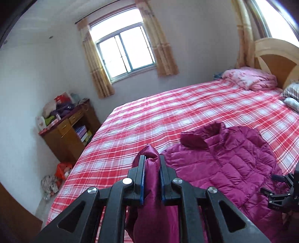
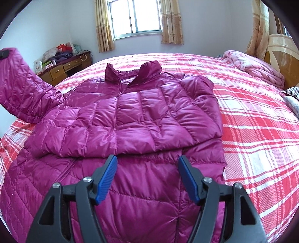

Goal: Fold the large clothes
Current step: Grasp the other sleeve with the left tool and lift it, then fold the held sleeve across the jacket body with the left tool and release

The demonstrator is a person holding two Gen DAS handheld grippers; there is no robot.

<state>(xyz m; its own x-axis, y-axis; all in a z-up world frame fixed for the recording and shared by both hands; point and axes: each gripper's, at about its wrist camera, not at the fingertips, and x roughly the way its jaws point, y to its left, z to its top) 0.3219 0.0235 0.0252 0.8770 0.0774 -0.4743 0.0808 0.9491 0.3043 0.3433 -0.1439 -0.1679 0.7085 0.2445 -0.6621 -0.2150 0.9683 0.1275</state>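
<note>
The magenta quilted puffer jacket (image 2: 130, 115) lies spread front-up across the red-and-white plaid bedspread (image 2: 252, 130), collar toward the far edge of the bed, hem toward the near edge. Its right-hand sleeve is folded across the chest, making a thick band from side to side.

Left hand-held gripper (image 1: 152, 164): clamped tight on the jacket's other sleeve (image 1: 149, 177), the shiny magenta fabric bunched between the narrow blue pads and poking out past the tips. It is lifted clear of the bedspread, pointing somewhat downward toward the far left corner of the bed. From the right wrist view that same sleeve (image 2: 24, 84) rises up off the bed at the jacket's left side, its cuff held high.

Right hand-held gripper (image 2: 147, 168): jaws spread wide, nothing between the blue ribbed pads (image 2: 106, 179). It hangs over the lower body of the jacket near the bed's near edge, tilted down, its tips just short of the edge of the folded sleeve band. Whether the tips touch the fabric, I can't tell. The left wrist view catches it low at the jacket's right side (image 1: 276, 188).

Beyond the far edge: a curtained window (image 2: 136, 16); a brown wooden desk (image 1: 69, 134) sits in the left corner, and a pink crumpled quilt (image 1: 250, 78) lies by the headboard.
</note>
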